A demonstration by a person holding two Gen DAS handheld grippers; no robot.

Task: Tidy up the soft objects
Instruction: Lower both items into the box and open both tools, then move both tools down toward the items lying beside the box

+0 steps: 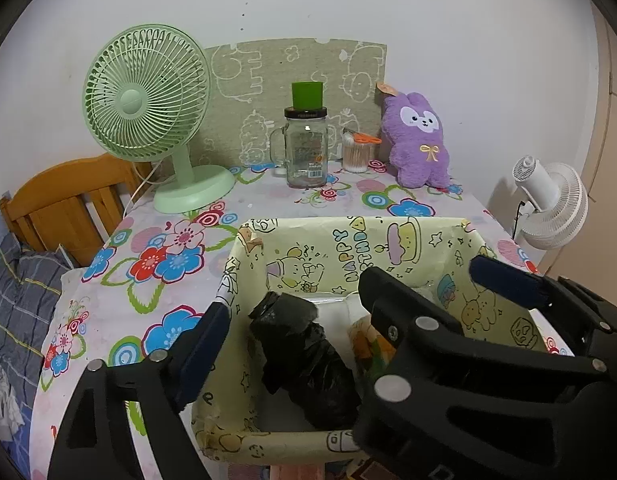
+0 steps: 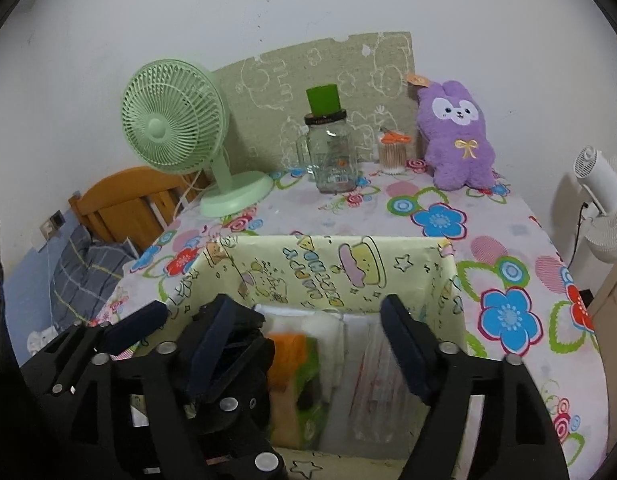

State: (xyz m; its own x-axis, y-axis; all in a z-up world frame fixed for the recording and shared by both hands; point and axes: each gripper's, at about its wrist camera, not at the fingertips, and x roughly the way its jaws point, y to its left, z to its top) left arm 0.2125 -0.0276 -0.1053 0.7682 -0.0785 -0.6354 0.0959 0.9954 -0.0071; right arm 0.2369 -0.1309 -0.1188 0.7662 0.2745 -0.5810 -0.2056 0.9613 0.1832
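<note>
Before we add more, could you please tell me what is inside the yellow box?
Inside the yellow box: a crumpled black plastic bag, white soft packs, an orange-green item, and a clear bag. Anything beneath them is hidden.

Both views close above box (image 1: 388,240)

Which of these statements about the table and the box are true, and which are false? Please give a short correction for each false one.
1. The purple plush lies inside the box. False: it stands at the table's back, by the wall.
2. A black bag is in the box. True.
3. The left tool is shut on the bag. False: it is open, holding nothing.
4. The right tool is open above the box. True.
5. The green fan stands right of the jar. False: left.
</note>
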